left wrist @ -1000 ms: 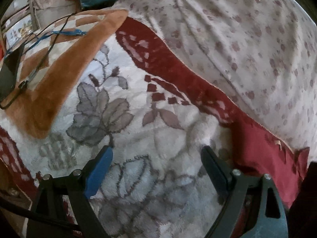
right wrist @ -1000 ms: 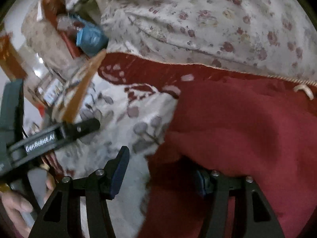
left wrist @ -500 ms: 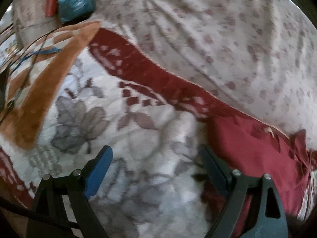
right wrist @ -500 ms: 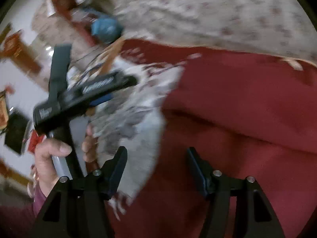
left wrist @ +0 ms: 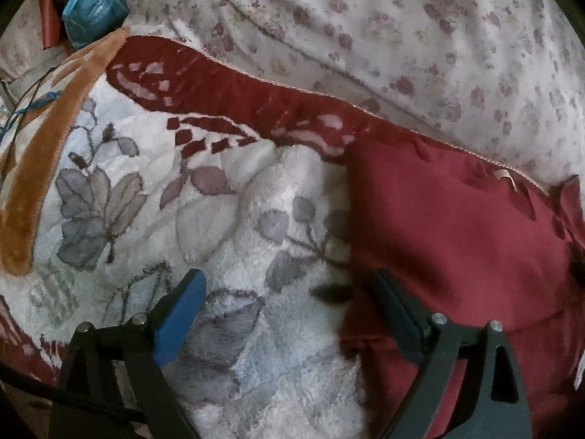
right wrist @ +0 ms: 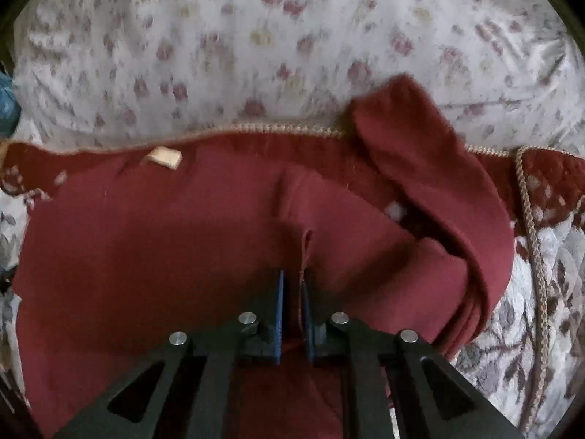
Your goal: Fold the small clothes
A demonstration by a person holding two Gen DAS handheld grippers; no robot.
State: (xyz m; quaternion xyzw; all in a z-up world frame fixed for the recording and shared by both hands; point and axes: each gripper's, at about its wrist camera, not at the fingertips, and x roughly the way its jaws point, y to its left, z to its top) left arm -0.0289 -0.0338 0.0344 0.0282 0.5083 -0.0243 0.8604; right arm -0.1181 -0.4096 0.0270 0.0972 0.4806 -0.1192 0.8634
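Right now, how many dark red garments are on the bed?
1: the dark red garment lies on the fleece blanket, pinched by the right gripper. More may be hidden underneath.

The garment [right wrist: 153, 256] lies on the fleece blanket [left wrist: 226, 226], at the blanket's far edge, with the sheet [right wrist: 256, 36] behind it. Its sleeve [right wrist: 438, 183] is folded over on the right side. A small label [right wrist: 164, 156] lies near its far edge. In the left wrist view the garment is on the right of the blanket, and a bag [left wrist: 93, 11] lies far left, beyond the blanket.
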